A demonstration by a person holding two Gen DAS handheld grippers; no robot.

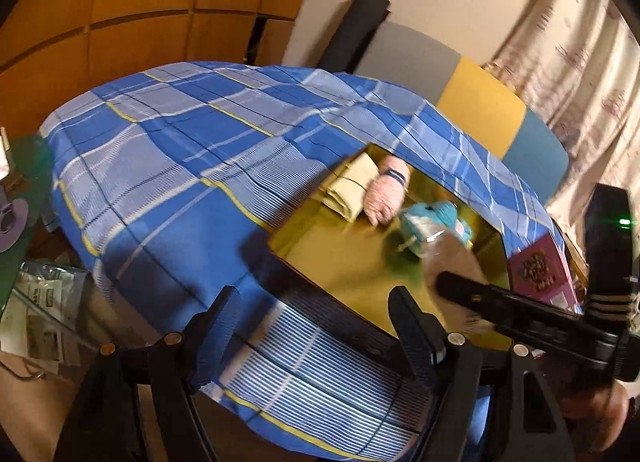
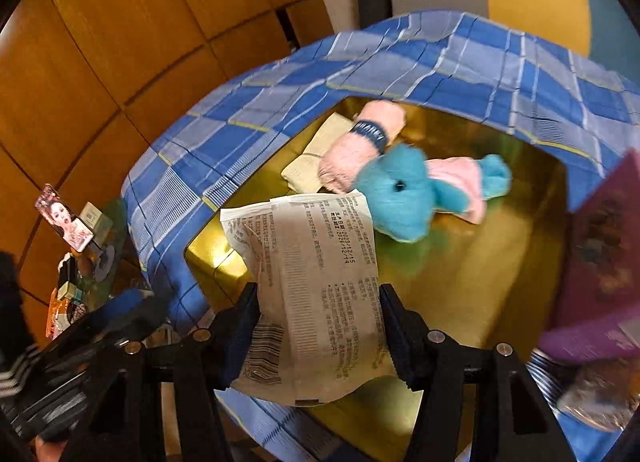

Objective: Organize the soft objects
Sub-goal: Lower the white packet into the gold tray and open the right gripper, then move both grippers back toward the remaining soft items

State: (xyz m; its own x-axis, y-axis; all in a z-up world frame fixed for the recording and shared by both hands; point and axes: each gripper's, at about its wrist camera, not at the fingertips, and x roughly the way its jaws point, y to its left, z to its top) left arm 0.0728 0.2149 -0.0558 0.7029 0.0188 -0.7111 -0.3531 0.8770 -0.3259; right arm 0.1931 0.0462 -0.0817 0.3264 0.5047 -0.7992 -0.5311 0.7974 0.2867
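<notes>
A gold box sits under a blue plaid cloth that covers its rim. Inside lie a blue plush toy, a rolled pink towel with a dark band and a folded cream cloth. My right gripper is shut on a white printed packet and holds it over the box's near-left part. My left gripper is open and empty above the plaid cloth at the box's near edge. The right gripper's fingers and the packet show blurred at right.
A purple box stands at the right of the gold box. Small cartons and a photo card sit at the left. Wooden cabinet panels stand behind. A grey, yellow and blue cushion and a curtain are at the back right.
</notes>
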